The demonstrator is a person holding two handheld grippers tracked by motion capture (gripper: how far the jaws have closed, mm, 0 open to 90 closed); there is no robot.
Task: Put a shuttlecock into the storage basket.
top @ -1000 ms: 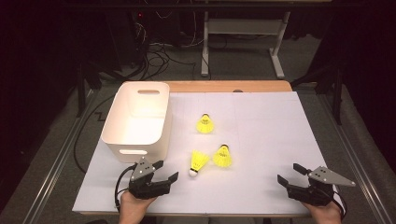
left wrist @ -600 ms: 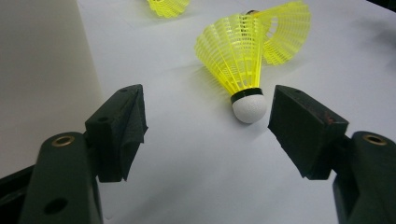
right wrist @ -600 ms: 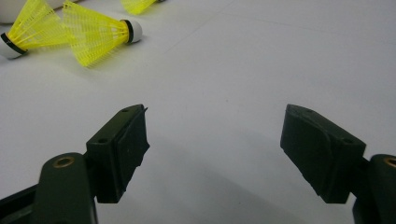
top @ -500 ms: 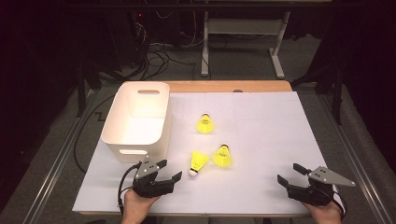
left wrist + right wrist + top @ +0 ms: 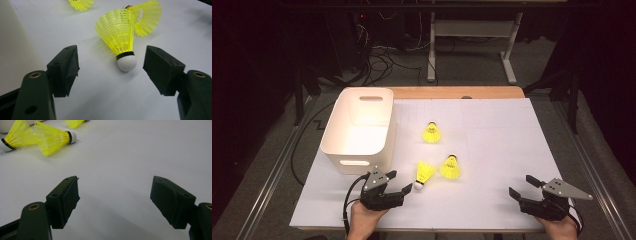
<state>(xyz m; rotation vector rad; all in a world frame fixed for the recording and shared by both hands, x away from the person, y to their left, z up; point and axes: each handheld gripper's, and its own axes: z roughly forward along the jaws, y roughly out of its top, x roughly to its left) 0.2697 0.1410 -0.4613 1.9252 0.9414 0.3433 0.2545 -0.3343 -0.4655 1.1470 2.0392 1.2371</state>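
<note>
Three yellow shuttlecocks lie on the white sheet [image 5: 497, 135]. The nearest shuttlecock [image 5: 425, 173] has its white cork toward my left gripper [image 5: 399, 181]. In the left gripper view that cork [image 5: 127, 62] sits on the sheet between the tips of the wide-apart jaws, touching neither; my left gripper [image 5: 111, 56] is open. A second shuttlecock [image 5: 450, 167] lies just right of the first, and a third [image 5: 431, 133] lies farther back. My right gripper [image 5: 521, 185] rests open at the front right, its jaws holding nothing [image 5: 115, 187].
A white plastic bin [image 5: 359, 127] with handle slots stands at the left, just behind my left gripper. The table's wooden back edge [image 5: 452, 92] shows beyond the sheet. Dark floor, cables and a stand frame lie past the table.
My left gripper has slid a little to the right, bringing its jaws up around the nearest shuttlecock's cork. The right gripper and the shuttlecocks have stayed put.
</note>
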